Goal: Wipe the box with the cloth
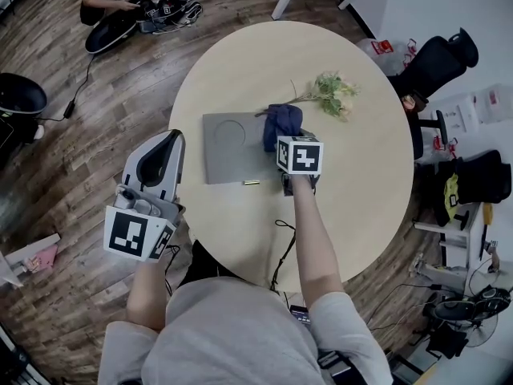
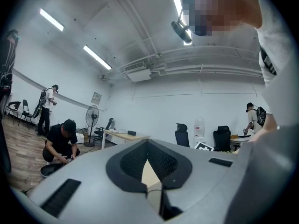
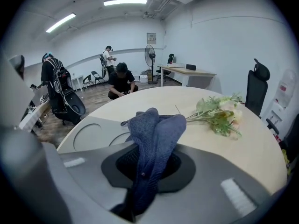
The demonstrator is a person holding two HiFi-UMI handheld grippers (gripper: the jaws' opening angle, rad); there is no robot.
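Left gripper (image 1: 168,144): held beyond the round beige table's (image 1: 353,191) left edge, over the wooden floor. We see its jaws pressed together, nothing between them.

Flat grey square box with a circular recess (image 1: 228,147): lies on the table near its middle.

Dark blue cloth (image 3: 156,129): bunched, draped over the box's right edge.

Right gripper (image 3: 148,169): jaws pinch the cloth's near end.

Sprig of pale artificial flowers (image 1: 333,95): lies on the table right of the cloth.
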